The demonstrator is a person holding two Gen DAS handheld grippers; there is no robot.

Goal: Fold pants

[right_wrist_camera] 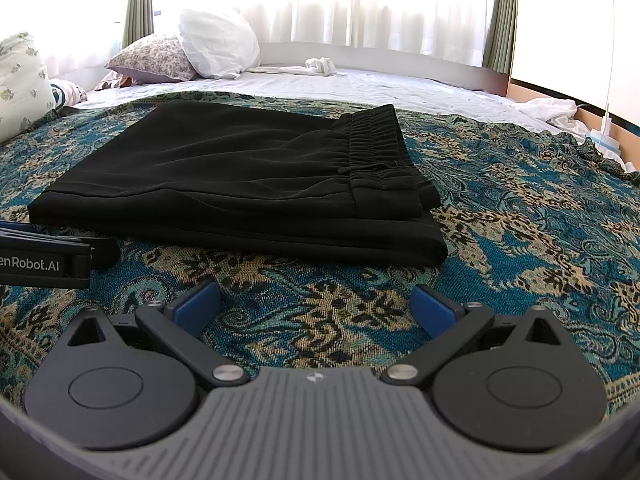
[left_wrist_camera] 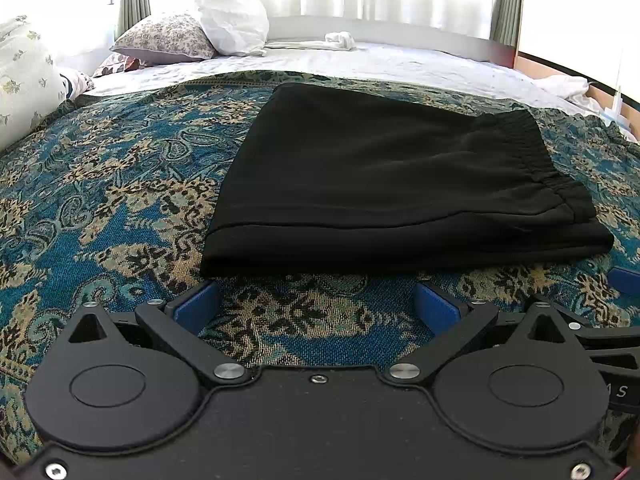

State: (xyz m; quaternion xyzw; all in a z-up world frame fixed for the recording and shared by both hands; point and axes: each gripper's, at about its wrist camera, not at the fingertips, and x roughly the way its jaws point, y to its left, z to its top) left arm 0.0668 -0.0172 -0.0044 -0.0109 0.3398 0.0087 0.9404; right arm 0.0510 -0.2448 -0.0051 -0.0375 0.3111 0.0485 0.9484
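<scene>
Pants (left_wrist_camera: 384,184) lie folded in a flat stack on the patterned blanket (left_wrist_camera: 100,200) on the bed, just ahead of both tongs. Left tongs (left_wrist_camera: 316,308) spread, empty; right tongs (right_wrist_camera: 316,306) spread, empty. Fabric looks soft, light, limp; likely best taken at the stacked near edge. Black cloth hides layer count.

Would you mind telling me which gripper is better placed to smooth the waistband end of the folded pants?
Right, probably. The elastic waistband lies nearly straight ahead of the open right gripper, whereas from the left gripper it sits far off to the right, across the pants.
</scene>
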